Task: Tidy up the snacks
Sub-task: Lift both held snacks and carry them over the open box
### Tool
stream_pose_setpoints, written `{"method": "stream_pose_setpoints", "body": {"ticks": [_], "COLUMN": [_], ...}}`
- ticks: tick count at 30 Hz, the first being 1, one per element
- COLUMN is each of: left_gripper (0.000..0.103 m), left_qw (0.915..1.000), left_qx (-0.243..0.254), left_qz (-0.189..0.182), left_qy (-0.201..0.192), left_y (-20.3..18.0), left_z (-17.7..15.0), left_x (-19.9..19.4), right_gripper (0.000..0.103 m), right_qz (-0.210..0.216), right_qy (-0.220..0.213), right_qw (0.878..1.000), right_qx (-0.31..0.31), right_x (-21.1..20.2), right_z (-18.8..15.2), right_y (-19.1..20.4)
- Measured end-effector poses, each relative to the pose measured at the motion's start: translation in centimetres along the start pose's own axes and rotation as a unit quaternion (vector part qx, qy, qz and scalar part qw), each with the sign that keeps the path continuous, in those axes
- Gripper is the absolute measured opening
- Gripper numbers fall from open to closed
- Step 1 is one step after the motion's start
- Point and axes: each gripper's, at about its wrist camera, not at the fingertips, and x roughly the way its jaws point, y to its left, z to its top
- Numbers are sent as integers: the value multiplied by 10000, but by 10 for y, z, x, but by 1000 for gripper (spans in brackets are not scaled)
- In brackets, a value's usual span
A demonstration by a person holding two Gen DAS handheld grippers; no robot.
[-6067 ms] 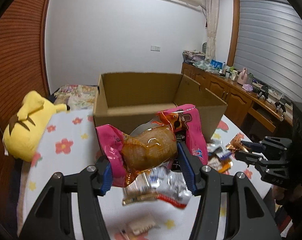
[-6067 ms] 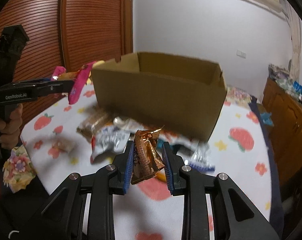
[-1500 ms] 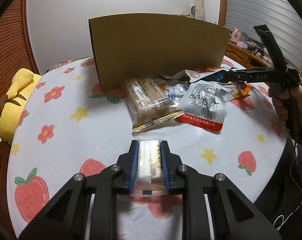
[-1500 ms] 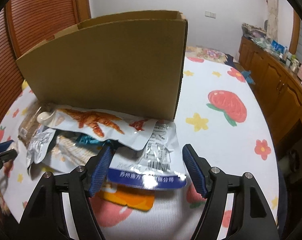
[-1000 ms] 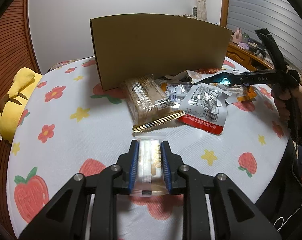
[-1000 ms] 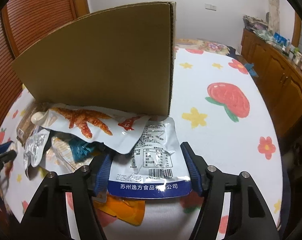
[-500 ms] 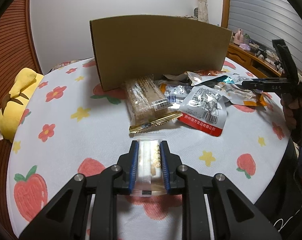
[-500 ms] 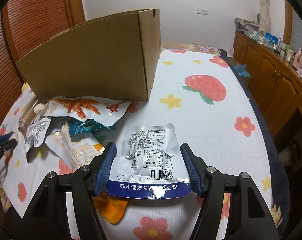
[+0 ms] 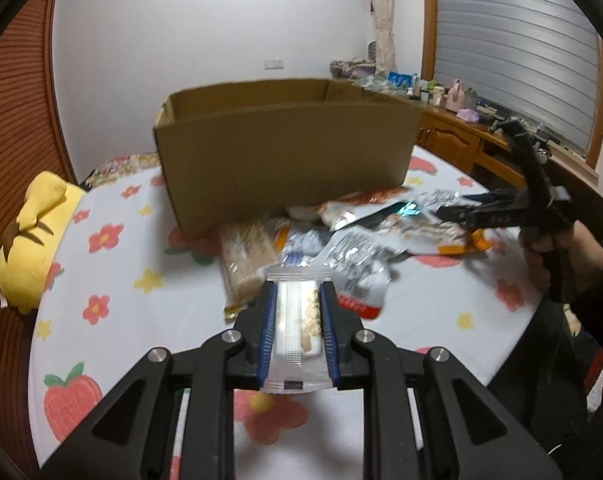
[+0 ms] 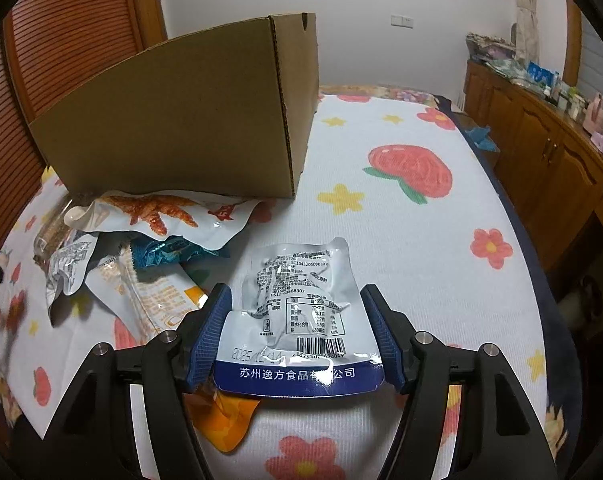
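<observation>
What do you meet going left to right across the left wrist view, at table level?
Yellow plush toy → small clear snack packet clamped in the left gripper → silver pouch with red edge → right gripper → the hand holding it.

white wall (image 9: 205, 32); wooden cabinets (image 10: 541, 152), shuttered window (image 9: 513, 40)

Both grippers are matte black plastic with angular cut-out arms. The left gripper (image 9: 297, 330) has ribbed blue pads on its 2 fingers and 4 round silver screws. Right gripper (image 10: 297, 338) is the same build, with faint lettering on its side. The hand (image 9: 557, 248) gripping it comes out of a dark sleeve.
</observation>
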Motion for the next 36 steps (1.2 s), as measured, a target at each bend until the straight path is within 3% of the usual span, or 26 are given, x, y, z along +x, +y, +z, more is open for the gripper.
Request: {"method": "stream_pose_setpoints", "body": {"ticks": [8,14,20,24,36], "left_gripper": [20,20,20,20,20], "left_qw": [9995,9994,9992,9992,9988], "left_qx": [126,169,237,274,374], "left_qz": [-135,-166,-154,-146,-169], "left_qy": [-240,-254,-268,-270,-280], "left_y": [-19,-27,-32,-35,-42], "left_z": [19,27,31,34,40], "left_x": [-9,-4,-1,0,2], "right_gripper": [66,65,65,65,72], "right_qz": [-18,-111,-75,41,-142], "right_qy": [-79,-453,-448,-52,486], "right_qw": [10000,9989,9990,10000,9977], "right_qx": [-41,-35,-11,-37,-461], "right_x": [-1,-13,-12,-1,11], "right_z": [-2,-5,-5,-3,10], "right_y": [2,2,0,1,13]}}
